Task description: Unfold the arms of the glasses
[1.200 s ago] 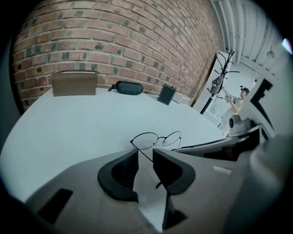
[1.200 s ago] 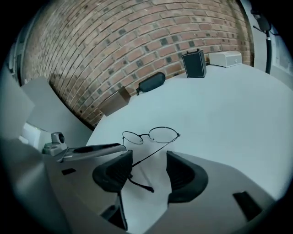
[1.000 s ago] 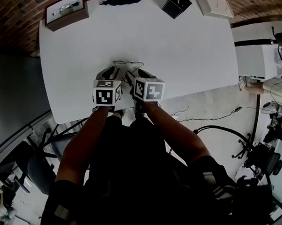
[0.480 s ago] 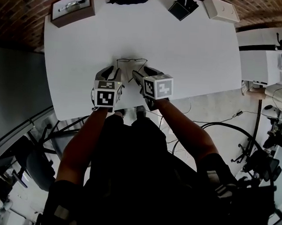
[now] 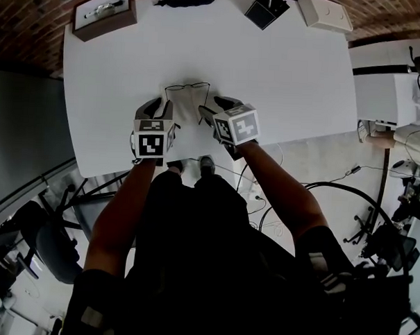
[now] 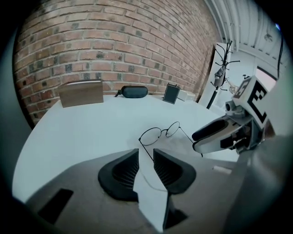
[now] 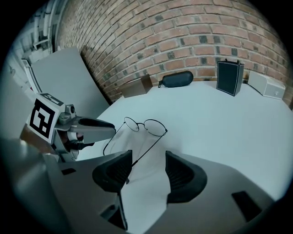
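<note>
Head view puts the glasses [image 5: 187,89] on the white table [image 5: 290,76], lenses at 12 o'clock from you and both thin arms running back toward 6 o'clock, one to each tool. Your left gripper [image 6: 145,156] has its jaws a narrow gap apart with the left arm threaded between them. Table shows beside the wire, so it is not pinched. Your right gripper [image 7: 149,160] stands wide open, with the right arm's tip lying just beside its 9 o'clock jaw. Both arms look close to fully swung out, so I judge little is left to do. Nudge each tip outward, left toward 9 o'clock and right toward 3 o'clock, in small equal strokes so the light frame does not skate or twist. Push with a jaw's inner face rather than clamping, because wire this fine probably bends easily.
</note>
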A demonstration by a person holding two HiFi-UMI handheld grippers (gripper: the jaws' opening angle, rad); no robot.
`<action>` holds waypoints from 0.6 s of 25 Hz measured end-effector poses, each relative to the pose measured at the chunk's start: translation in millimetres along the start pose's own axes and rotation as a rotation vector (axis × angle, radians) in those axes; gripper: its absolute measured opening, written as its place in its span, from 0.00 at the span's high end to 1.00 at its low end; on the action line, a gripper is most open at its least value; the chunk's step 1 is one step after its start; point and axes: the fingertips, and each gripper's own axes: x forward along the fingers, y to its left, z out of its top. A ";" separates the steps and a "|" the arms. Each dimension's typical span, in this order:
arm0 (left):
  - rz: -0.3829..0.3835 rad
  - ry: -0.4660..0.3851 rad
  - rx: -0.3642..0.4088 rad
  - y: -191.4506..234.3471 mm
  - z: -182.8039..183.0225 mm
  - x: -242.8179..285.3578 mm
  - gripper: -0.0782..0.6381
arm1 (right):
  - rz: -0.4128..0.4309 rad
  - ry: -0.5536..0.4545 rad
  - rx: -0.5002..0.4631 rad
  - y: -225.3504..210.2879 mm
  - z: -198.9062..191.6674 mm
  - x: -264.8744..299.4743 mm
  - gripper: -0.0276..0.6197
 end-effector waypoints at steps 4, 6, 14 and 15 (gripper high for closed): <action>0.002 -0.016 0.022 3.5 0.9 -1.3 0.75 | -0.008 -0.014 -0.010 -7.9 -0.8 -4.6 0.65; 0.016 -0.014 0.038 5.5 0.4 -2.6 0.75 | -0.005 -0.020 -0.011 -7.5 -0.6 -4.6 0.65; 0.005 -0.144 0.011 -6.2 16.5 -21.3 0.75 | -0.011 -0.074 -0.119 5.7 13.7 -20.6 0.65; 0.008 -0.153 -0.001 -6.8 16.0 -25.4 0.75 | -0.011 -0.086 -0.110 4.4 10.7 -20.8 0.65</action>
